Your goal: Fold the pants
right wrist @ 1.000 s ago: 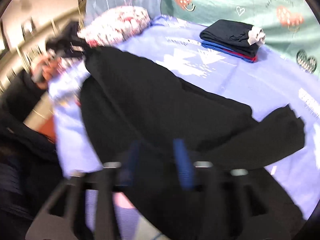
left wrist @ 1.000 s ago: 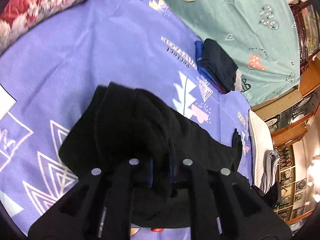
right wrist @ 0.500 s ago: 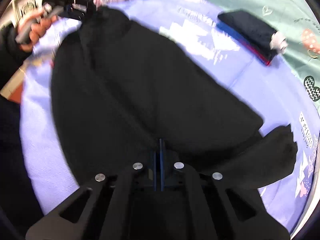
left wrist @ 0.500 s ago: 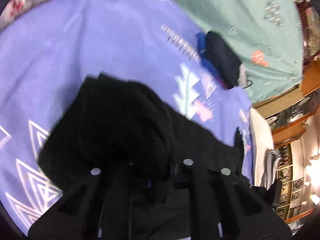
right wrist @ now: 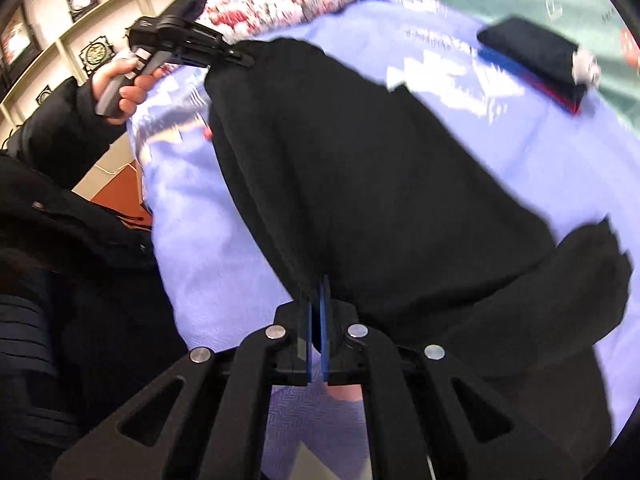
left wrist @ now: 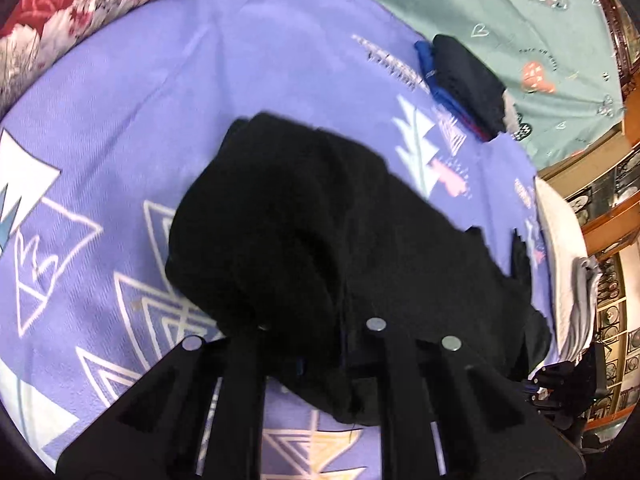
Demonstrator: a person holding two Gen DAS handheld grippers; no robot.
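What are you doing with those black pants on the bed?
A person is folding black pants on a purple bedsheet, with a gripper tool in each hand. The right gripper has just closed and pinches one edge of the pants; the left gripper clamps another edge farther along. A stack of folded clothes lies nearby.

We count one pair of black pants, one folded clothes stack, one floral pillow, two grippers.

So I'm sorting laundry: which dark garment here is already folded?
The navy garment atop the small stack near the teal sheet; the black pants lie loose and rumpled, clamped by both grippers.
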